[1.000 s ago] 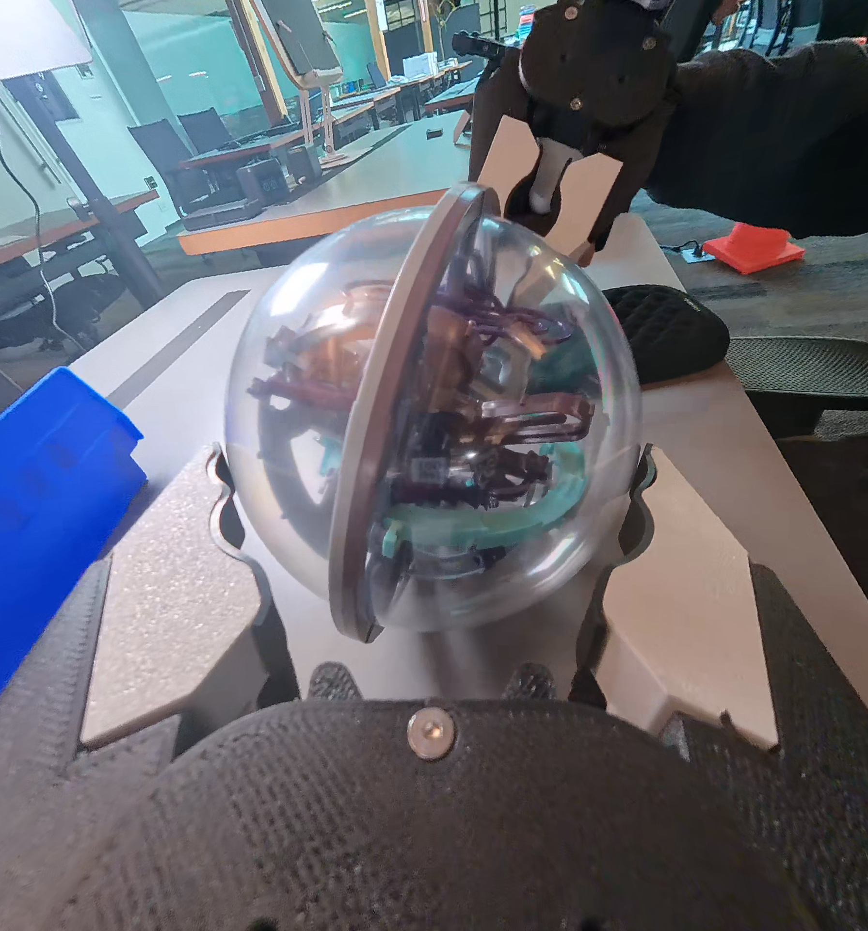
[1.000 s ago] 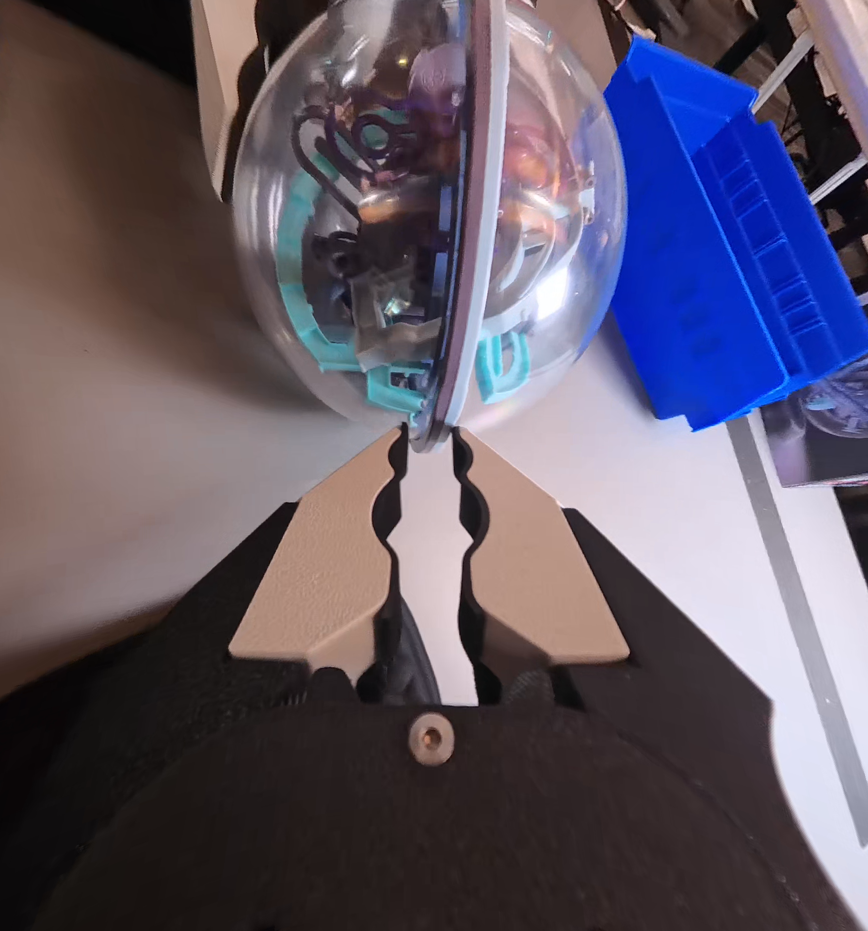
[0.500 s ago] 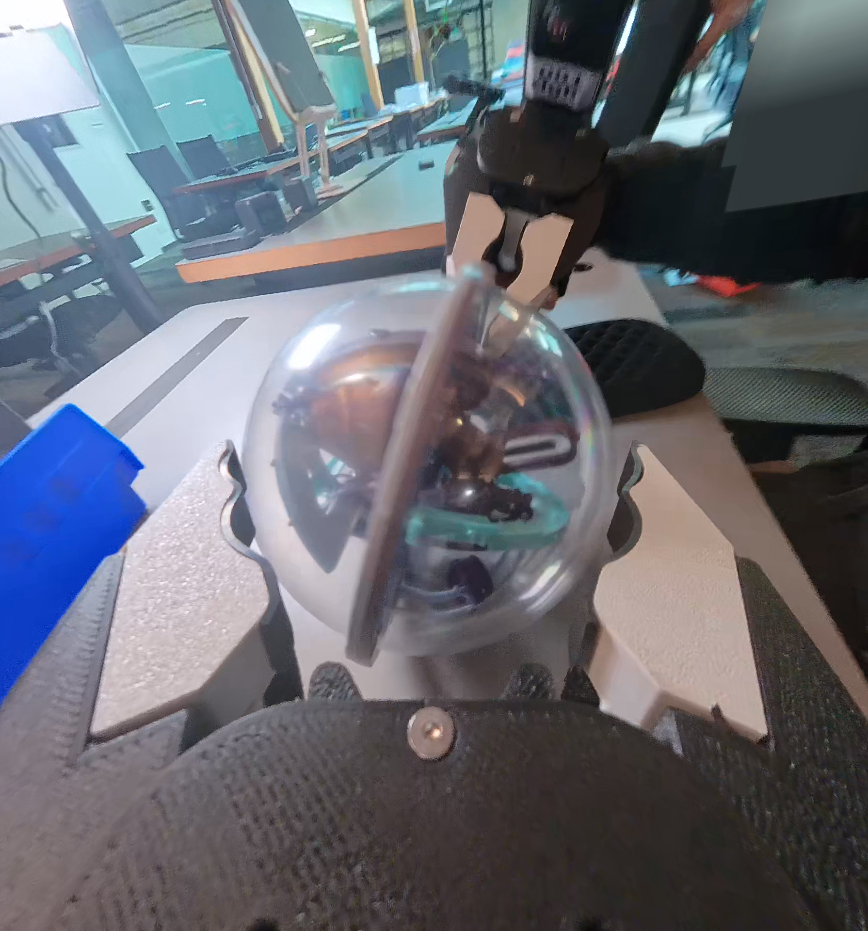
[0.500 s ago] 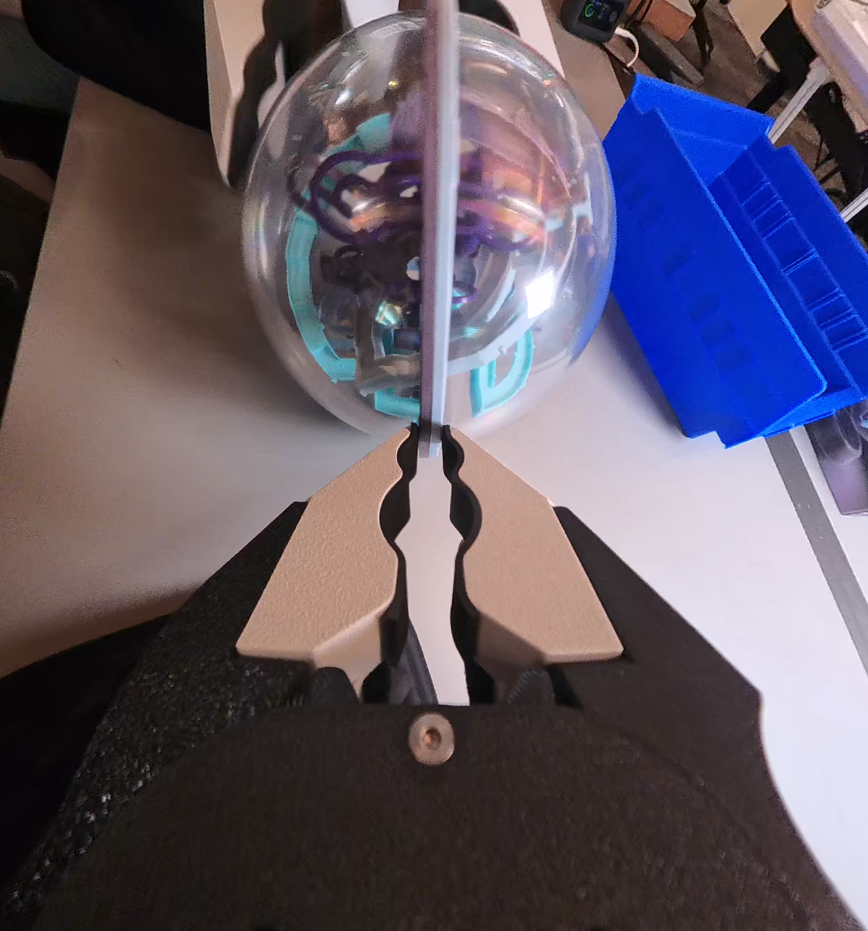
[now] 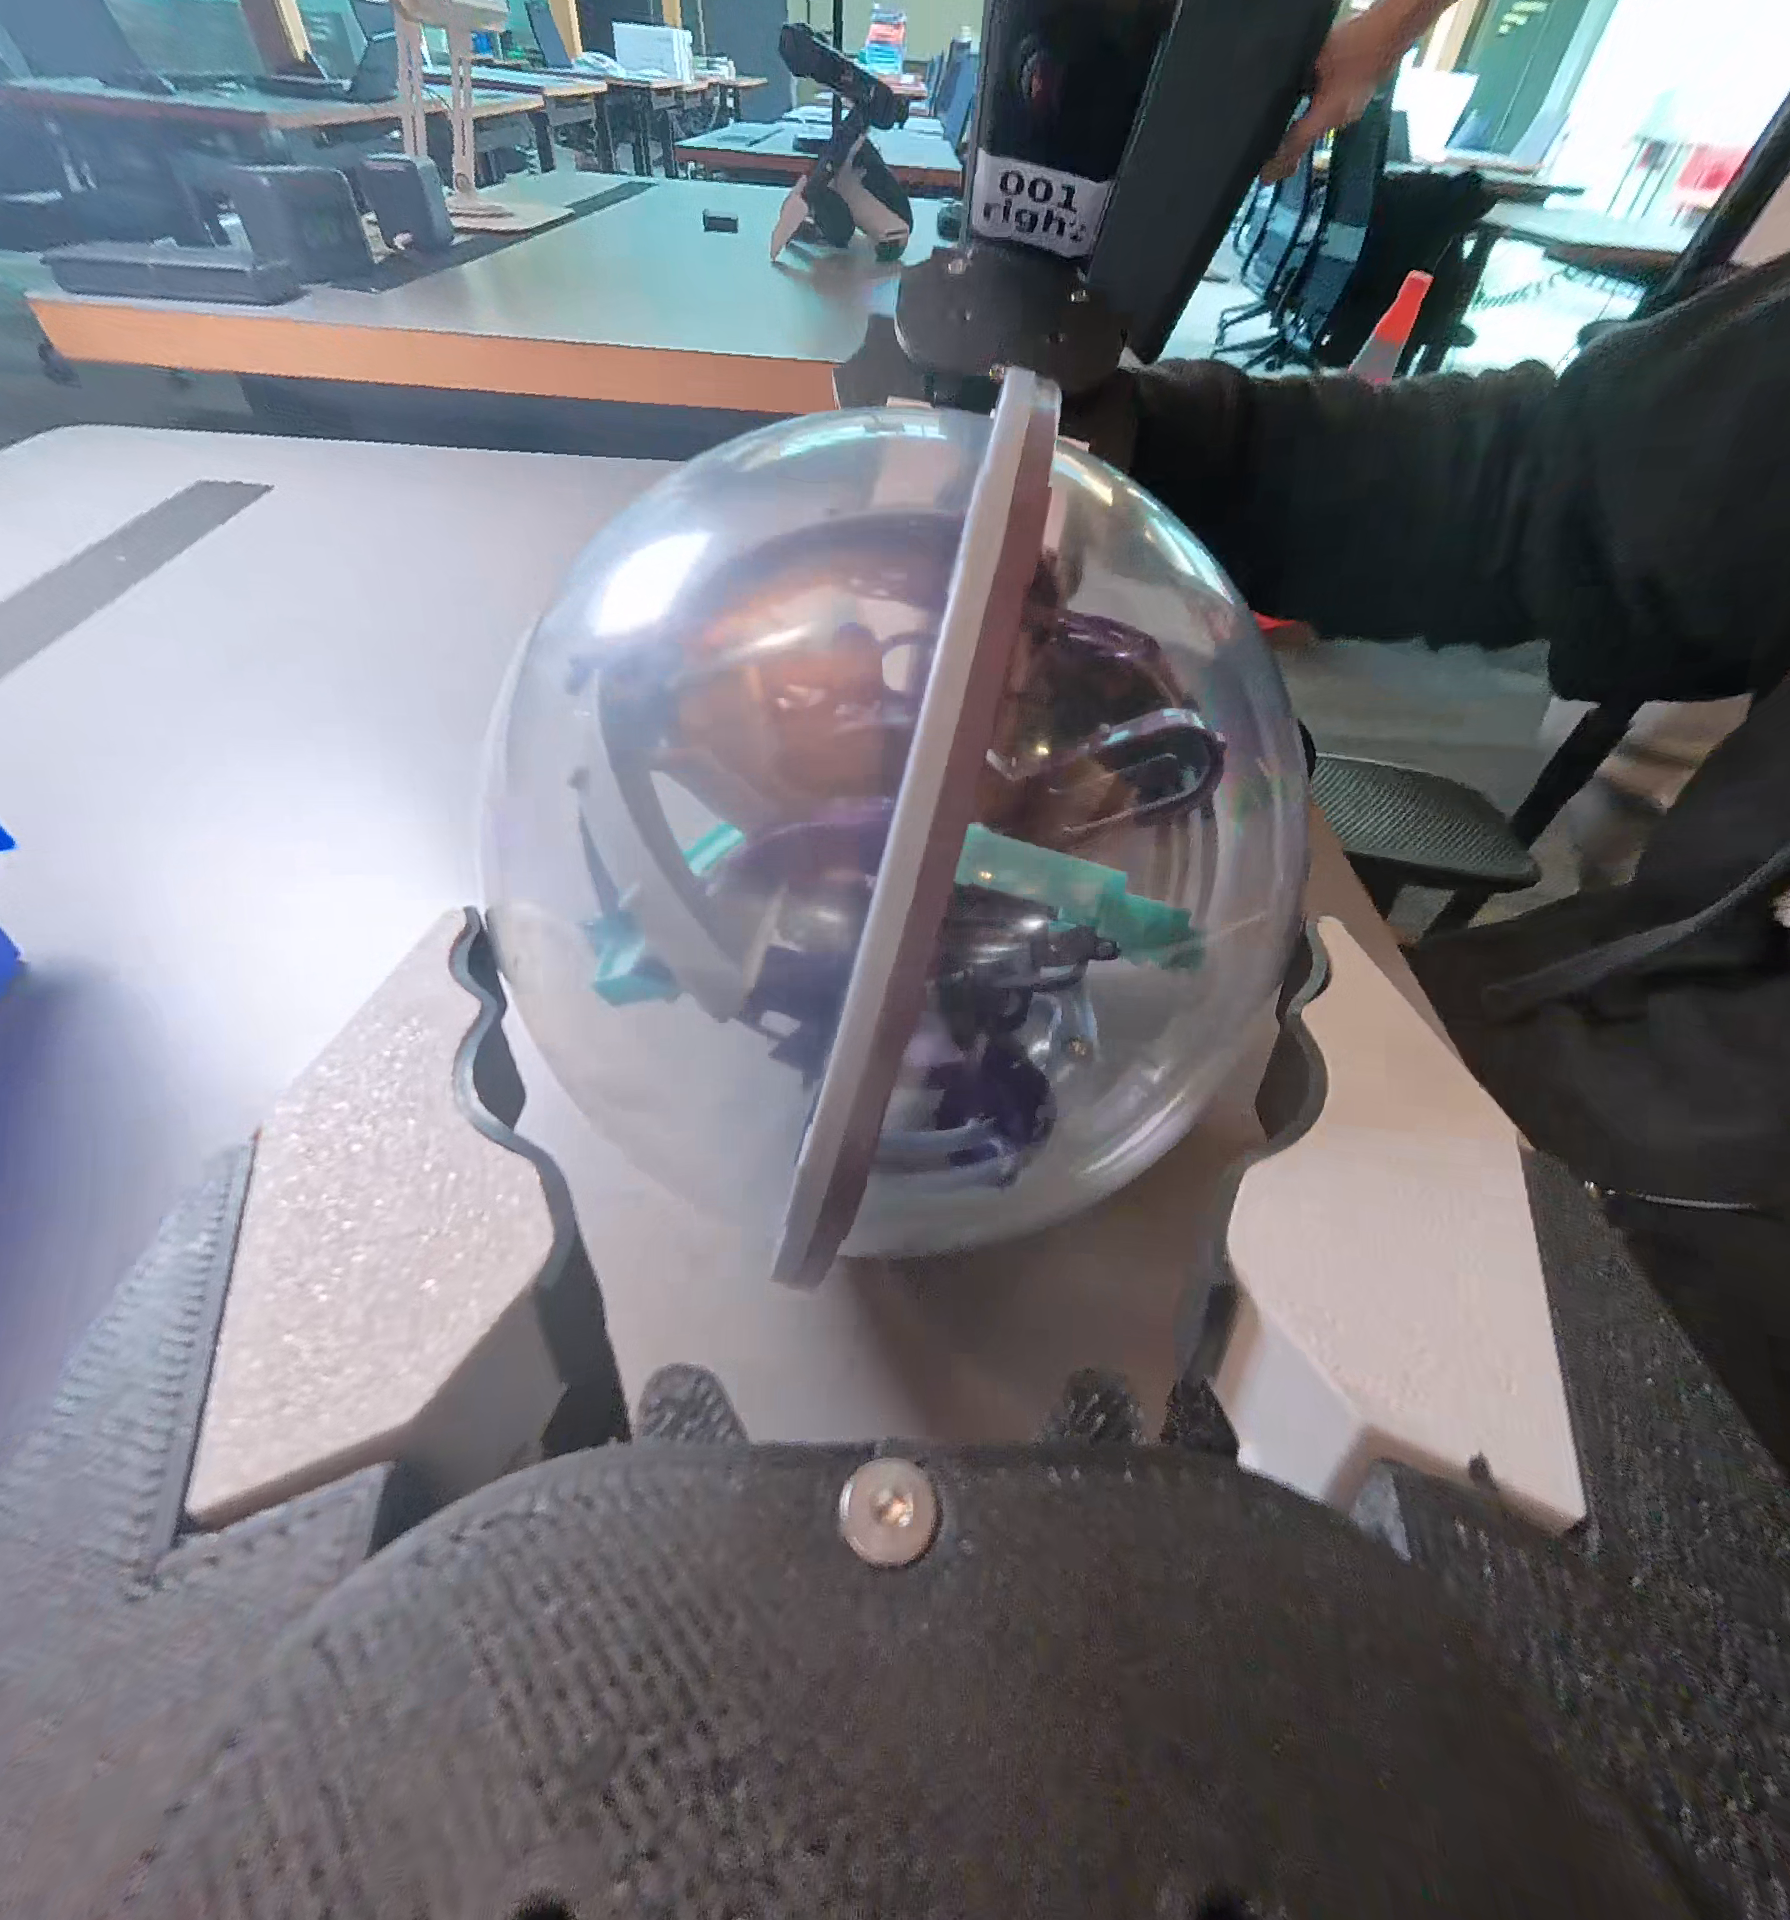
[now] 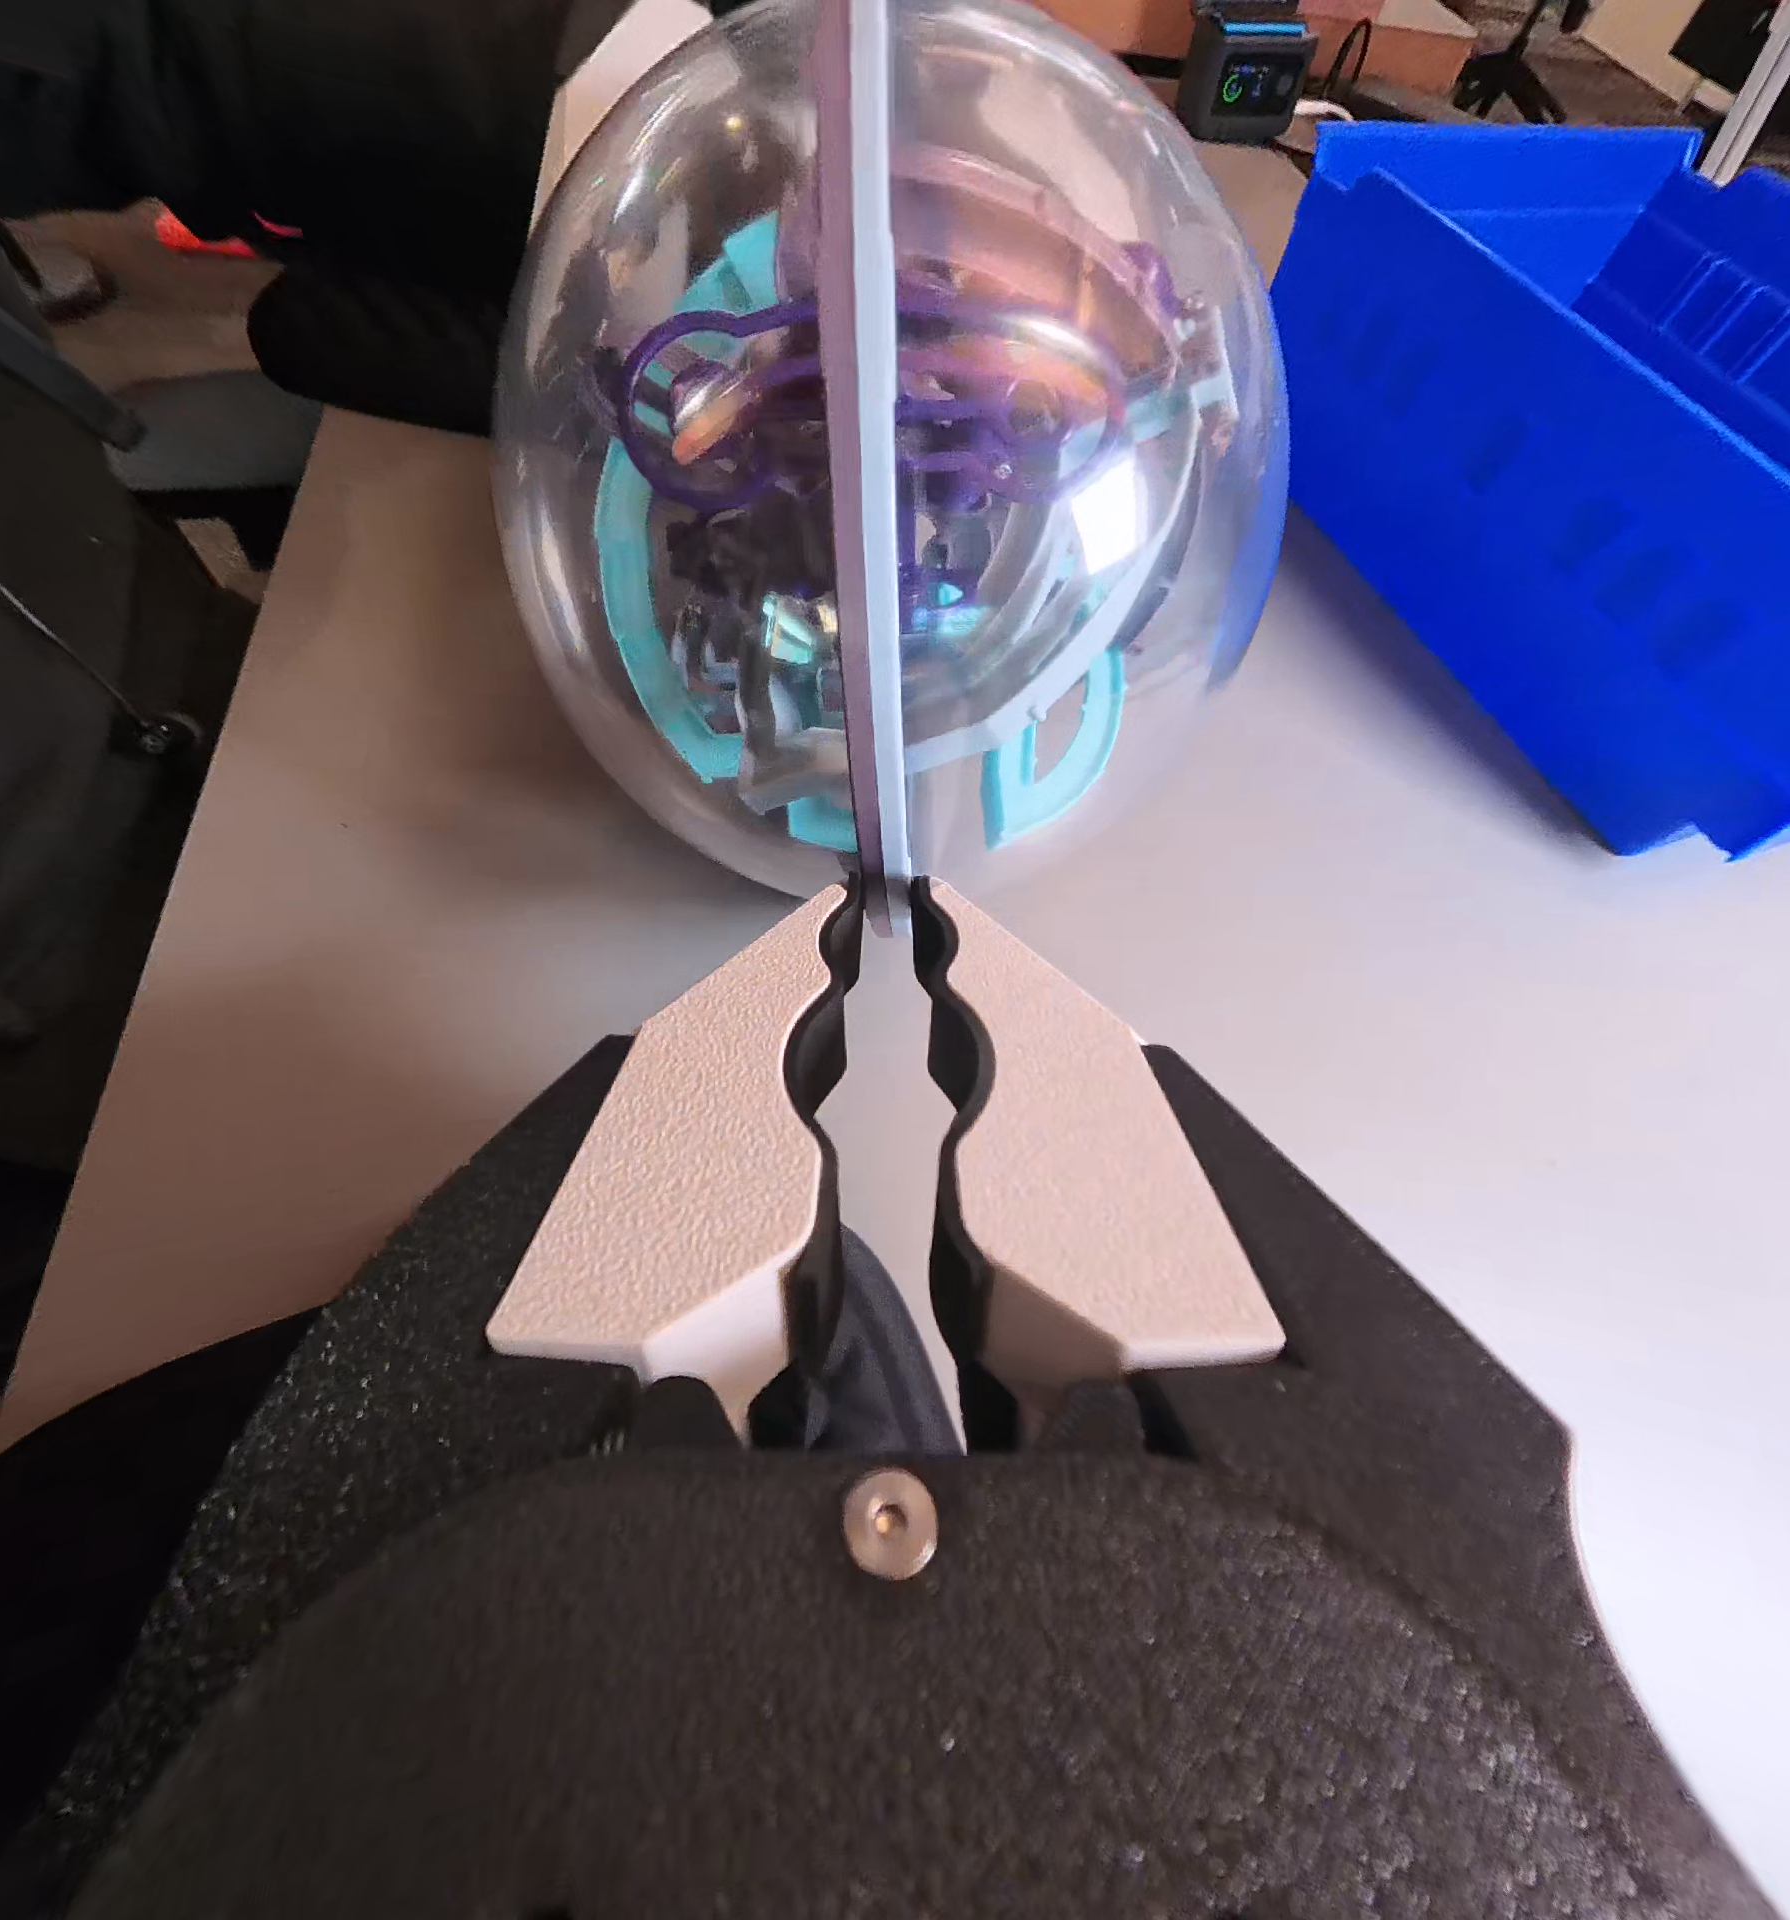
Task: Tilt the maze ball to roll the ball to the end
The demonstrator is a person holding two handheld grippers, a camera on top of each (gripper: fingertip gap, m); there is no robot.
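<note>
Maze ball sits clamped between wide left claw fingers while right claw pinches its rim from the opposite side.

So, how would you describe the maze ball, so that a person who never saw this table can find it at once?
Look at the pale grey table, beside the blue bin. There the maze ball sits between two grippers: the left gripper grips its sides, the right gripper pinches its rim. It is the only clear sphere, with teal and purple tracks inside and a flat grey ring around it.
</note>
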